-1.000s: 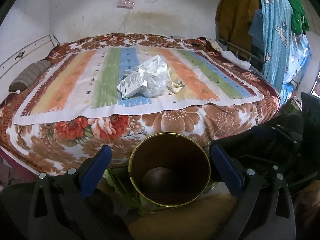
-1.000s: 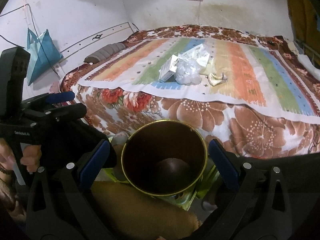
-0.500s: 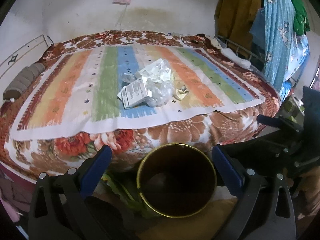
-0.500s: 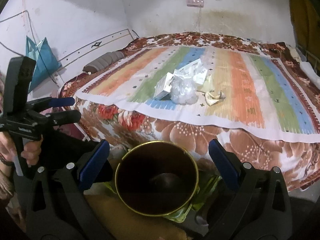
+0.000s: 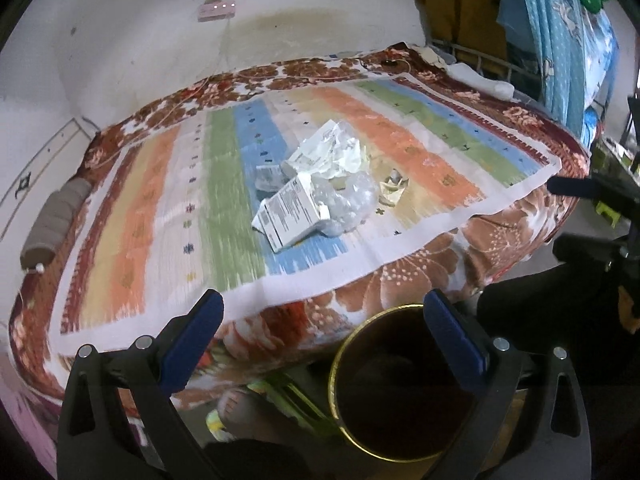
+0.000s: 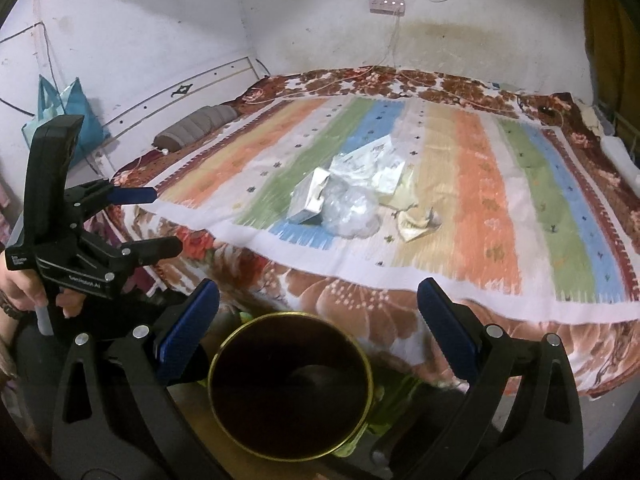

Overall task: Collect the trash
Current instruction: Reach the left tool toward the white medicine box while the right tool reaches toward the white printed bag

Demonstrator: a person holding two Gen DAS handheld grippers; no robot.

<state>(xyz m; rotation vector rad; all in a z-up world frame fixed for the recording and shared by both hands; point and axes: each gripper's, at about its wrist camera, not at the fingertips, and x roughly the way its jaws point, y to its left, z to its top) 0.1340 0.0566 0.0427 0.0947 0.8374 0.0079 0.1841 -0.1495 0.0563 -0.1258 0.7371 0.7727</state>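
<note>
Hovering above the gold-rimmed bin, left gripper and right gripper gape, both empty. Trash pile (boxes, wrappers) lies far on the striped sheet.

A home bedroom: bed under floral blanket and striped sheet, hanging clothes, wall power strip.

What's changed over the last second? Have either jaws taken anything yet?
Both grippers rose and moved toward the bed: the left gripper and right gripper now look further over the striped sheet. Neither took hold of anything; jaws remain wide open. The trash pile, crumpled wrapper and gold-rimmed bin stayed put.
</note>
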